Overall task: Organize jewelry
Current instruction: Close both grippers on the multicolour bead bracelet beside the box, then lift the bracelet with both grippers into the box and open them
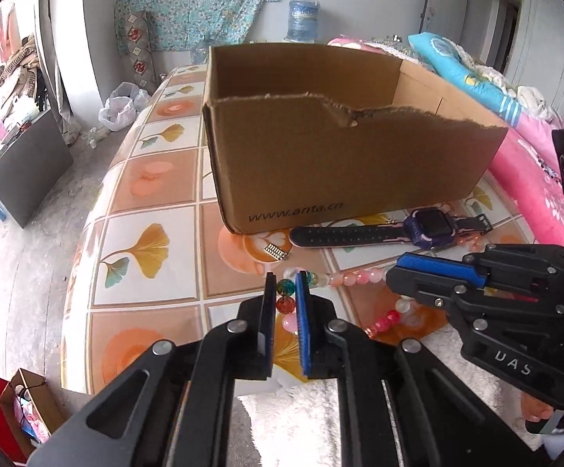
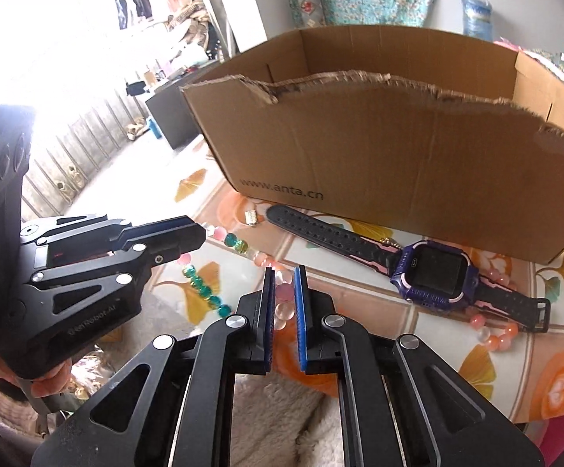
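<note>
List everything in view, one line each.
cardboard box: one, brown, open top, on the table behind the jewelry
watch: one, purple with black strap, flat in front of the box
bead strand: one, pink, green and red, across the table in front of the watch
small metal clasp: one, silver, near the box corner
table: one, orange floral tile pattern
left gripper: one, black, shut on the bead strand
right gripper: one, black, shut on the bead strand
</note>
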`<state>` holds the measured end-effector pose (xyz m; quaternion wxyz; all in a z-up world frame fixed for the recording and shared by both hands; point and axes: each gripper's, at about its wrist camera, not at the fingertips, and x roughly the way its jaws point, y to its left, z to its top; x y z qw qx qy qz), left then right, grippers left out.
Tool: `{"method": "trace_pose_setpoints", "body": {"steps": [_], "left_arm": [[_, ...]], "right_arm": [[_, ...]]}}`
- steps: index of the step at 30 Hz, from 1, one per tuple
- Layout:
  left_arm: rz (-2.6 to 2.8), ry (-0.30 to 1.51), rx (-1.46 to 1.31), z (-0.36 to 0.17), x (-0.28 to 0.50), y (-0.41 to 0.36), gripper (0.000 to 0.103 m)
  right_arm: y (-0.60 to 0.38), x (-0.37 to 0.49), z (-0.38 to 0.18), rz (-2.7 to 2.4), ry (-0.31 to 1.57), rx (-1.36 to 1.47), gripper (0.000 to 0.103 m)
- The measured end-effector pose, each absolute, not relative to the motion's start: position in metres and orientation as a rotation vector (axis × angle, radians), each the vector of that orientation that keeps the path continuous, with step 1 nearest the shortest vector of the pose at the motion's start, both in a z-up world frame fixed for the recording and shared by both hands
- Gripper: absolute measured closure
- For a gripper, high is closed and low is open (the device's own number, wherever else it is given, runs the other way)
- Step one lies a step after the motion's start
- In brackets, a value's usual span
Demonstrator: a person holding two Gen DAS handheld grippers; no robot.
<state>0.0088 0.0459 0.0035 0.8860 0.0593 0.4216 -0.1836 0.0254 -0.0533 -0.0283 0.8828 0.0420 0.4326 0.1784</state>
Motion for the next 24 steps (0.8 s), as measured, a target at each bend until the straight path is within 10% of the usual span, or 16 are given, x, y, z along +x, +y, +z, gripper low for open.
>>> {"method": "trace_pose_setpoints", "body": {"steps": [24], "left_arm": [[-0.433, 0.684, 0.099, 0.145, 0.075, -0.009, 0.094]], "right_arm": [[-0.098, 0.111, 0.075, 0.481, 0.712, 0.151, 0.095]]}}
